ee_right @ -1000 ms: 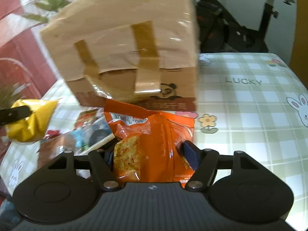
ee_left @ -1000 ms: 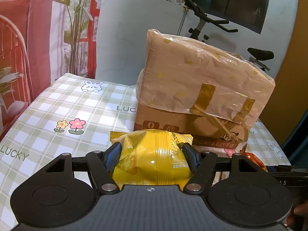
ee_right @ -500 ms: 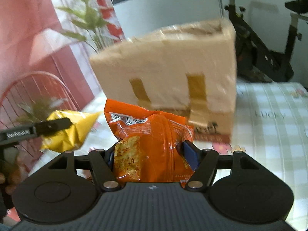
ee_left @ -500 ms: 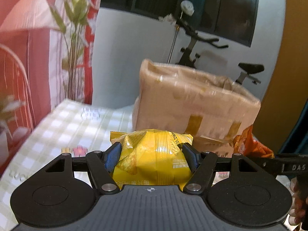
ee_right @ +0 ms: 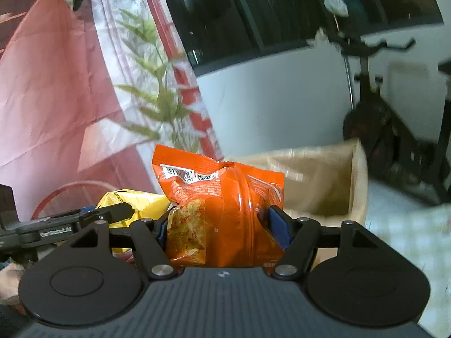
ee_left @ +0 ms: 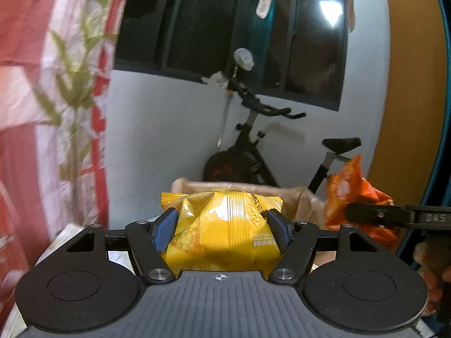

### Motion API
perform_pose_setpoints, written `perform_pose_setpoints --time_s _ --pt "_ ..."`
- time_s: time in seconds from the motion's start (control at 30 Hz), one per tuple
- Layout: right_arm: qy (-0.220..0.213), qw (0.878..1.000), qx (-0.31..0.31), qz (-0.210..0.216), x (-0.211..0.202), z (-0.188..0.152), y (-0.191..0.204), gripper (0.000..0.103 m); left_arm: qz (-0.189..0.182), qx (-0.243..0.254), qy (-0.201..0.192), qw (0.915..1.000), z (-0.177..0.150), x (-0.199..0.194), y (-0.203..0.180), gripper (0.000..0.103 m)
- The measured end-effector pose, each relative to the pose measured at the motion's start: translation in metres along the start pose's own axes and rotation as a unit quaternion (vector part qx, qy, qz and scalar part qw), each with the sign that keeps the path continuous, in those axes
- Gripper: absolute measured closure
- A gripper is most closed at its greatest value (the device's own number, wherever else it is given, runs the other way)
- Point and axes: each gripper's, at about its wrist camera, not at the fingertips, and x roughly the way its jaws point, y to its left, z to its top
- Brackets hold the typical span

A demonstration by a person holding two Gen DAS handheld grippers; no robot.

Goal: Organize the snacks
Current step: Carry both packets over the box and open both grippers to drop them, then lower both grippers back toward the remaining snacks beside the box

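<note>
My left gripper [ee_left: 221,219] is shut on a puffy yellow snack bag [ee_left: 222,231], both blue pads pressed into its sides. My right gripper [ee_right: 221,222] is shut on an orange snack bag [ee_right: 222,197] the same way. Both are held high in the air. Just beyond them stands a tall cardboard box [ee_right: 324,180] lined with plastic, and its open top shows past the orange bag. In the left wrist view only the box rim [ee_left: 253,190] peeks over the yellow bag, with the orange bag [ee_left: 355,197] at the right. The yellow bag [ee_right: 132,200] shows at the left in the right wrist view.
An exercise bike [ee_left: 265,146] stands behind the box against a white wall. A red and white curtain [ee_left: 42,112] with leaf print hangs at the left. A checked tablecloth [ee_right: 408,225] shows at the lower right. A person's hand [ee_left: 434,270] holds the right gripper.
Both grippers rose with their bags and tipped up toward level. The box dropped from filling the view to the lower part, and its open top came into sight.
</note>
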Motion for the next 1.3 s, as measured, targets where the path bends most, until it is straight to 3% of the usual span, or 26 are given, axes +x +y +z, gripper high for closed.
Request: perform_pose_setpoints --time_s 0.17,0.27,0.43,0.6,0.7,0.87,1.03,1.3 --pt "-0.01 1.0 -0.018 -0.02 0.035 0.034 -0.021 0.034 -0.01 -0.001 0.008 0.9999 0.02 0.054 -0.01 0.031" --pt "-0.004 0.999 -0.025 -0.037 0.066 0.046 -0.04 0.034 -0.004 0.002 0.037 0.9993 0.025 0.093 -0.012 0.031" --pt "0.018 0.998 -0.017 -0.05 0.102 0.044 -0.07 0.034 0.011 -0.025 0.05 0.9984 0.027 0.133 0.0 0.031" --pt "0.036 0.998 0.027 -0.043 0.123 0.03 -0.095 0.033 0.023 -0.002 0.077 0.9968 0.019 0.149 -0.005 0.028" --pt "0.047 0.997 0.045 -0.05 0.125 0.027 -0.104 0.031 0.019 -0.017 0.082 0.9963 0.018 0.151 0.003 0.013" --pt "0.042 0.997 0.033 -0.064 0.116 0.028 -0.102 0.014 0.024 -0.021 0.087 0.9957 0.016 0.151 0.01 0.013" --pt "0.028 0.997 0.024 -0.068 0.101 0.031 -0.095 0.014 0.026 -0.019 0.087 0.9957 0.018 0.134 0.01 0.013" --pt "0.024 0.998 -0.024 -0.051 0.077 0.022 -0.052 0.014 0.034 0.018 0.079 0.9962 0.024 0.078 0.015 0.013"
